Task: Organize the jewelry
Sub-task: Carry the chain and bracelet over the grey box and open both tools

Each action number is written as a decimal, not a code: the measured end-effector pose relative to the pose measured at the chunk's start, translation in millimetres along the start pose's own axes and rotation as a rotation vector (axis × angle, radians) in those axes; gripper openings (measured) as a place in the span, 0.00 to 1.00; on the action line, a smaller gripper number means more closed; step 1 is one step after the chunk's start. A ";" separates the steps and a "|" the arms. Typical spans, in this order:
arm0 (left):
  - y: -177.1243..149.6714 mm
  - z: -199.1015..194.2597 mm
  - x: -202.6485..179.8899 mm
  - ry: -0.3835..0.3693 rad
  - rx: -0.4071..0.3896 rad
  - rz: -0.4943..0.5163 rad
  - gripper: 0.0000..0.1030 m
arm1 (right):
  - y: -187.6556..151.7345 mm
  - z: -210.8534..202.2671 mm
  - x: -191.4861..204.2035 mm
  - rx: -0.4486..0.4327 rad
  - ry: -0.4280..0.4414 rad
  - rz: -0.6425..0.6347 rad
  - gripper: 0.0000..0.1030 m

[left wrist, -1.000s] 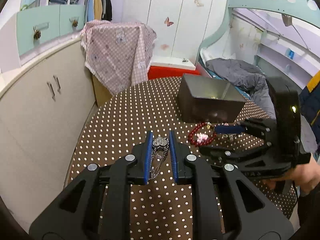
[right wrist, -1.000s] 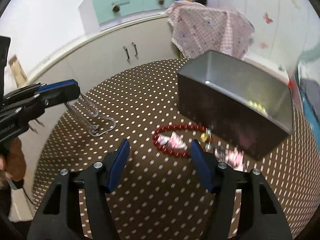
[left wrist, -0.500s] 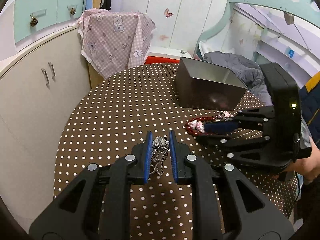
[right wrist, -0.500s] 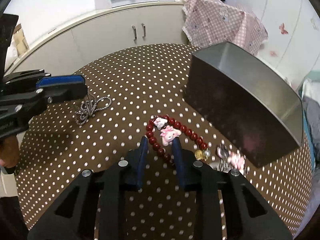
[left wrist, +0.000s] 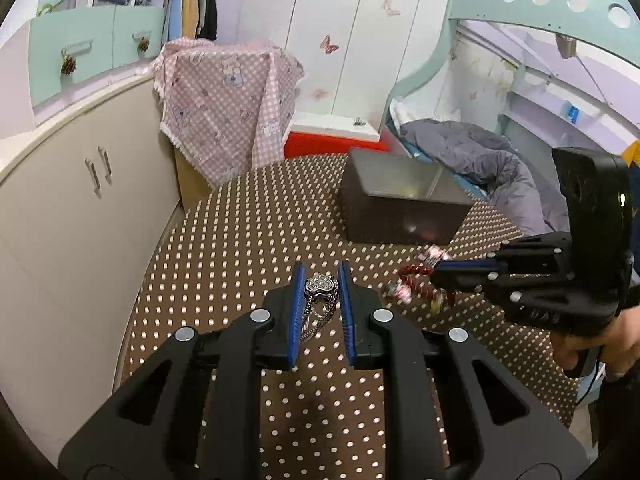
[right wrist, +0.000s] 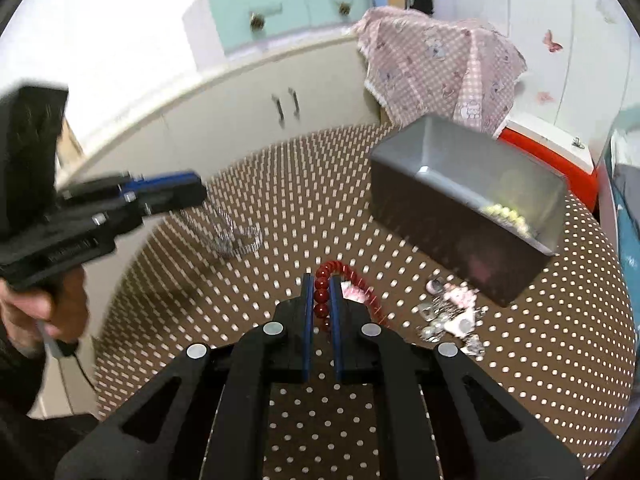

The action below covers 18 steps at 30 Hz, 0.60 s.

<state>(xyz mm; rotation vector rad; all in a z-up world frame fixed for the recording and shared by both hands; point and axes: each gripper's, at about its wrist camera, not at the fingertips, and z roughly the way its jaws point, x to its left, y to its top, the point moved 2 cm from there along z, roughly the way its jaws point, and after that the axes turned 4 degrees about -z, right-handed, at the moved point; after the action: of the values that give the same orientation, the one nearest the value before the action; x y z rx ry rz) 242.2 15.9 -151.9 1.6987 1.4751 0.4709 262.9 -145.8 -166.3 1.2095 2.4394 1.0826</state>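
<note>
The left gripper (left wrist: 319, 280) was nearly closed, its blue ribbed pads clamping a silver chain necklace (left wrist: 320, 286) by its quilted, heart-shaped pendant; the fine links hung down between the pads in a loose loop. Seen from the right wrist, the chain (right wrist: 230, 234) dangled from that gripper at about ten o'clock, its lower loop close over the table, though contact could not be told.

The right gripper (right wrist: 321, 292) was clamped tight on a red bead bracelet (right wrist: 322, 298): glossy round beads ran in a row between the narrow blue pads, and the rest of the strand arched out past the tips toward one o'clock. A small heap of silver and pink trinkets (right wrist: 450, 318) lay on the table (right wrist: 320, 420) at about three o'clock of the tips, just beside the box.

The table was round, covered in brown cloth with white dots. A rectangular grey metal box (right wrist: 468, 208), smooth-walled and open-topped, stood at about one o'clock, with pale beads visible inside.

Both grippers angled downward over the table, each held pistol-fashion by a hand (left wrist: 600, 344) wrapped around its black handle, the left hand (right wrist: 44, 308) at nine o'clock in the right view
</note>
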 end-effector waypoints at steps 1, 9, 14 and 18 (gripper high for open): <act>4.5 -3.5 -1.8 -0.010 -0.010 0.001 0.17 | 4.1 -7.2 -2.4 -0.022 0.011 0.014 0.06; 42.7 -25.5 -22.2 -0.059 -0.090 0.048 0.16 | 38.1 -51.0 -12.9 -0.146 0.029 0.042 0.06; 72.9 -34.5 -36.3 -0.106 -0.137 0.077 0.17 | 61.0 -81.8 -18.7 -0.219 0.000 0.026 0.06; 103.7 -40.7 -50.9 -0.134 -0.186 0.119 0.16 | 74.8 -107.2 -27.9 -0.273 -0.030 0.014 0.06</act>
<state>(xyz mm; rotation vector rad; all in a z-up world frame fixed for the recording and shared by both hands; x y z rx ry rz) 266.1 -16.4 -36.1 1.6425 1.2022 0.5302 274.7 -193.5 -42.0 1.1463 2.1748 1.3388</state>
